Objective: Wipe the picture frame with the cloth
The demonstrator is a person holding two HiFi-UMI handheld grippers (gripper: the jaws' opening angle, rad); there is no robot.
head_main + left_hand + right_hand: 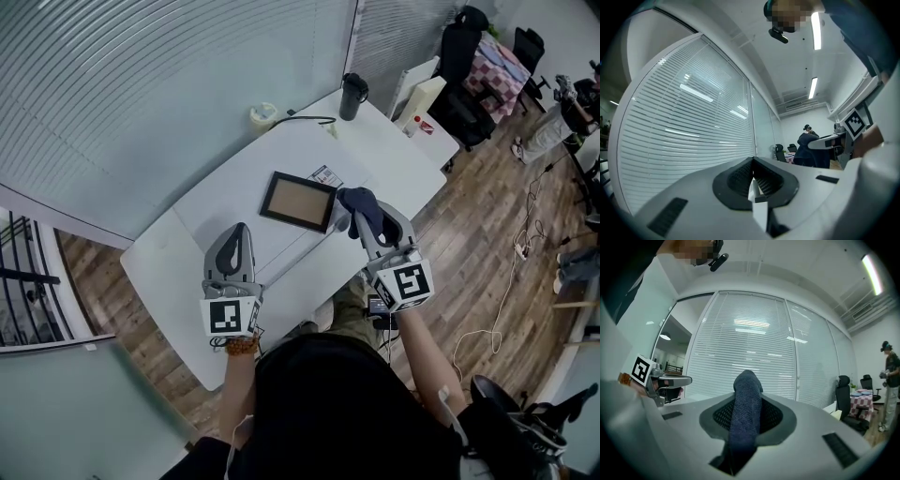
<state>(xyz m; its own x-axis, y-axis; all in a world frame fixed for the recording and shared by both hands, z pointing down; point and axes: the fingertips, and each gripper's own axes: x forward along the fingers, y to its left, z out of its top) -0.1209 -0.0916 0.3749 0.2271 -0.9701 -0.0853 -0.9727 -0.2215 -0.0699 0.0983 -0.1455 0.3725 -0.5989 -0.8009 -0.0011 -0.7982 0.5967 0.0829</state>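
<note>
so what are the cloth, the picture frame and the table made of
The cloth looks like dark blue knitted fabric: a fine ribbed weave shows up close, matte and soft. The picture frame has a thin dark matte border, wood or plastic, I cannot tell; its flat brown centre looks like card or board. The table has a smooth white top with a faint sheen, probably laminate or plastic.

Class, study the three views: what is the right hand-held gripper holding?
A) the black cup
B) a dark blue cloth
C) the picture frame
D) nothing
B: the right hand-held gripper is clamped on the dark blue cloth, while the picture frame lies on the table.
</note>
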